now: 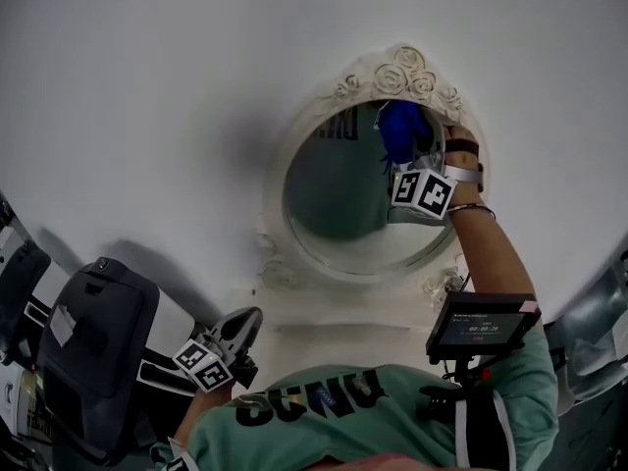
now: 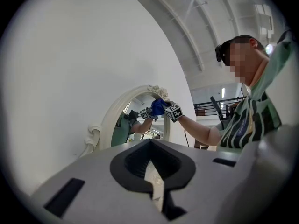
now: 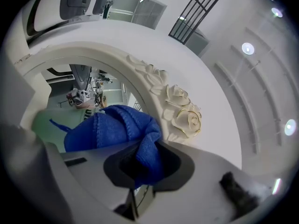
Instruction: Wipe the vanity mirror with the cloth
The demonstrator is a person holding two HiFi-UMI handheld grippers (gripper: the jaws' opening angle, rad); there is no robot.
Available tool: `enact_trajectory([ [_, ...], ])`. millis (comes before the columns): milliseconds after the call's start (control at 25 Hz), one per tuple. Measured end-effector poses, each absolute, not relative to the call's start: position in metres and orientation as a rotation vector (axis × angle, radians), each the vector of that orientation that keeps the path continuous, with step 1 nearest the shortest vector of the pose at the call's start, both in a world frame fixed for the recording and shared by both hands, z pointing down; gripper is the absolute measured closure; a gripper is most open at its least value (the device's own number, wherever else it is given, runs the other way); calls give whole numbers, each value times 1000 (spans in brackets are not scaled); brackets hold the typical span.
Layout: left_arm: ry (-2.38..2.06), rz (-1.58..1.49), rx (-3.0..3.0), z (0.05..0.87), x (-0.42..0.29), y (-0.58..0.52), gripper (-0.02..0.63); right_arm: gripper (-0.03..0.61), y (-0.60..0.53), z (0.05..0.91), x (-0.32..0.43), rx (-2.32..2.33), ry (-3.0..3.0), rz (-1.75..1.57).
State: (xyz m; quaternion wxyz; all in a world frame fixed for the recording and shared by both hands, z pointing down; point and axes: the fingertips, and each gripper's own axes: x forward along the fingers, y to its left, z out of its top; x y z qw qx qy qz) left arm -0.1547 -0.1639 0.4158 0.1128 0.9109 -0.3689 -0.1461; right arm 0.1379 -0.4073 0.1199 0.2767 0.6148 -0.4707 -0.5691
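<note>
Two grippers show, and only one is at work. In the head view the right gripper holds the blue cloth to the vanity mirror at about one o'clock on the glass, just under the carved roses of the frame. The left gripper hangs at seven o'clock of the picture, well apart from the mirror.

In the left gripper view its jaws are closed together with nothing between them. The mirror stands beyond at twelve o'clock.

In the right gripper view the jaws are clamped on one fold of the cloth. The bulk of it bunches toward ten o'clock over the glass, and the roses sit just beside at two o'clock.

The likeliest trouble, as I judge it, is the cloth snagging on the rose relief, or the gripper's body knocking the frame if a stroke runs upward. The pinched fold might also slide out under hard pressure.

Open room lies from three round to nine o'clock across the bare glass, and the raised rim bounds every stroke.
</note>
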Motion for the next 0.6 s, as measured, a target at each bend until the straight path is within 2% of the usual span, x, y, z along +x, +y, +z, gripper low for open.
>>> enact_trajectory([
  [280, -1040, -394, 2670, 420, -138, -170, 604, 532, -409, 158, 142, 1600, -1297, -1504],
  [600, -987, -288, 2605, 447, -117, -175, 604, 532, -411, 316, 142, 1443, -1394, -1412],
])
